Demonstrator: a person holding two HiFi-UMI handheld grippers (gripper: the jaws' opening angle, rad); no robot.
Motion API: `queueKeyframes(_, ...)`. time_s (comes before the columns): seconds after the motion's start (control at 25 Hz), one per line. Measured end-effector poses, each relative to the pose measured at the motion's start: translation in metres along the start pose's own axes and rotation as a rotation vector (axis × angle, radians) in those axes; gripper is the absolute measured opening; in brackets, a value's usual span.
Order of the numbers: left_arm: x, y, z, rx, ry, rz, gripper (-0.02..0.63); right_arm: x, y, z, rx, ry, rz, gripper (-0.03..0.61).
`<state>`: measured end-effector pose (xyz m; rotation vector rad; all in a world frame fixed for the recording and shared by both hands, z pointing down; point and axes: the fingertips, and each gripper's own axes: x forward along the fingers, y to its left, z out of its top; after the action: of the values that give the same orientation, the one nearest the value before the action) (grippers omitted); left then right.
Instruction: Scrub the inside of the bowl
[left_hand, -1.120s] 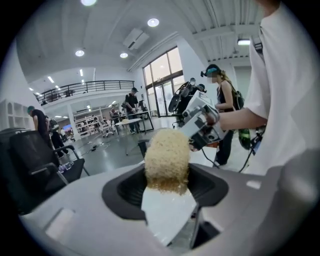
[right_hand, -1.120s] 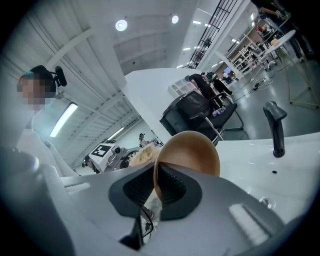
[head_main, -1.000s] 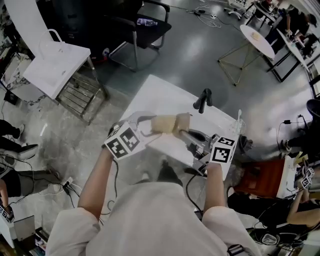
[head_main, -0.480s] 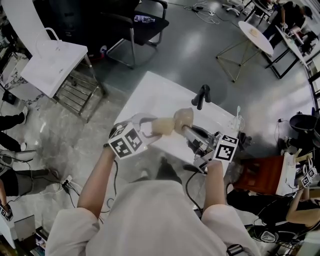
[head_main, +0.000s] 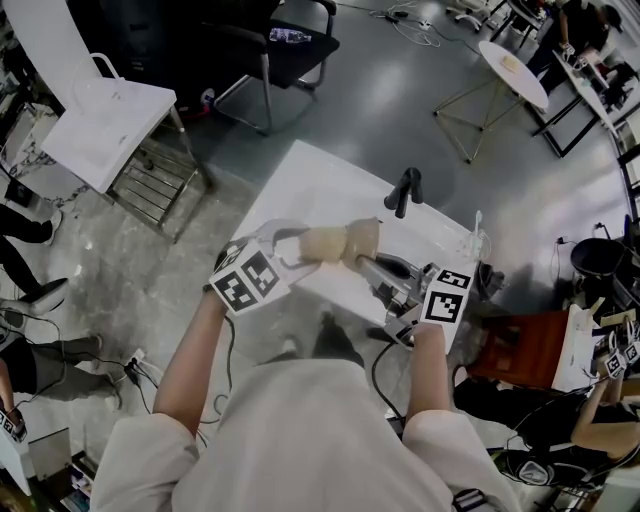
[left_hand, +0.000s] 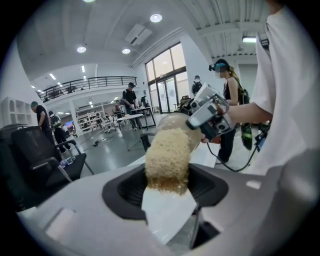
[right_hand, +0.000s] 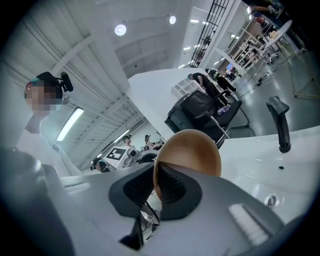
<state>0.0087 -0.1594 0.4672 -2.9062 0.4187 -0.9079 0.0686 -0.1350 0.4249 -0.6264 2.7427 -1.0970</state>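
Head view: your left tool (head_main: 290, 248) and right tool (head_main: 385, 272) meet above the white surface (head_main: 320, 190), coarse tan scrubbing sponge (head_main: 325, 243) pressed to the round brown bowl (head_main: 366, 238). Left gripper view: jaws clamp the sponge's near end; hard pressing could twist it out. Right gripper view: jaws pinch only the bowl's rim, so scrubbing force may lever it loose.

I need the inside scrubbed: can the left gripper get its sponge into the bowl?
Likely yes. The left gripper is shut on the sponge, whose far end meets the bowl. The right gripper pinches the bowl's rim and holds it up, and nothing stands between them.
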Motion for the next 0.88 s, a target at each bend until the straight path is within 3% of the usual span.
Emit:
queueKeyframes(0.2,0.003,0.007,-0.005,-0.017,0.026,0.009,0.238,0.001,0.015,0.005,-0.008,-0.011,0.046,0.018)
queueKeyframes(0.44,0.006,-0.007,-0.008,-0.009,0.037,-0.017,0.236,-0.006,0.017,0.009,-0.009,-0.046,0.043,0.018)
queueKeyframes(0.72,-0.001,-0.019,-0.001,0.002,0.002,-0.031,0.235,-0.005,-0.001,0.011,0.000,-0.061,-0.030,0.015)
queueKeyframes(0.88,-0.003,-0.011,0.004,0.002,-0.004,0.001,0.235,-0.003,-0.004,0.004,0.018,-0.037,-0.021,0.014)
